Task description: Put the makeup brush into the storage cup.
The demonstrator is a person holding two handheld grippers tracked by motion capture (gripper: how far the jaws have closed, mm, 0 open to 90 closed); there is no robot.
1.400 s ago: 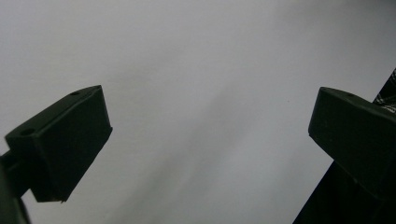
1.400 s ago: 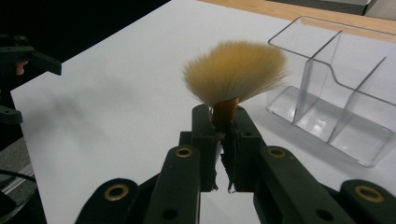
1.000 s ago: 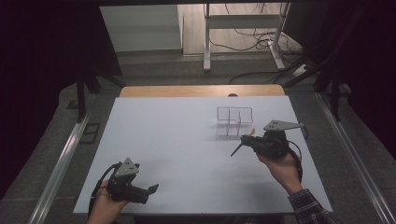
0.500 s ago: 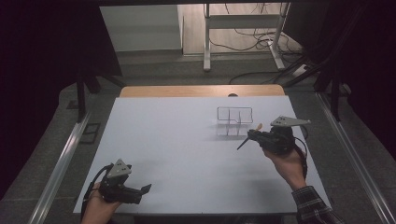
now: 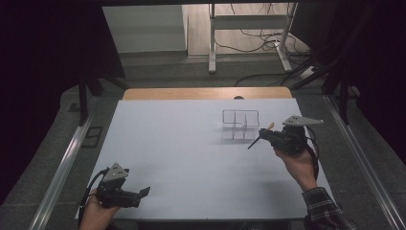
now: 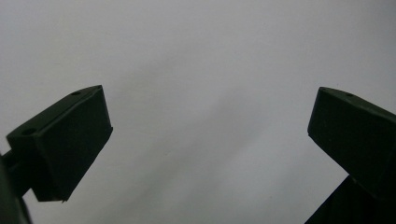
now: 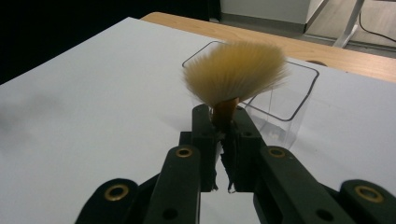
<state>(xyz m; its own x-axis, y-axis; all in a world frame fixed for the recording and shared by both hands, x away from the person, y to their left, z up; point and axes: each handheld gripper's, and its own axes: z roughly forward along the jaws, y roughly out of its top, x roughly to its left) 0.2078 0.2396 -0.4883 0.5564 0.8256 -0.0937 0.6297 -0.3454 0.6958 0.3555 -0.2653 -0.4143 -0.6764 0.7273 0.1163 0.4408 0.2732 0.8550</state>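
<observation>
Left gripper view shows our left gripper (image 6: 210,154) near the table's front edge, jaws wide apart, nothing between them, over the white table (image 6: 210,56). Farther away, our right gripper (image 7: 219,128) is clamped on the brush (image 7: 236,70) at its neck, bristles pointing up, just in front of the clear organizer (image 7: 299,100). We think the brush could slip or catch the organizer's rim, because the grip is thin and the compartments look narrow.
</observation>
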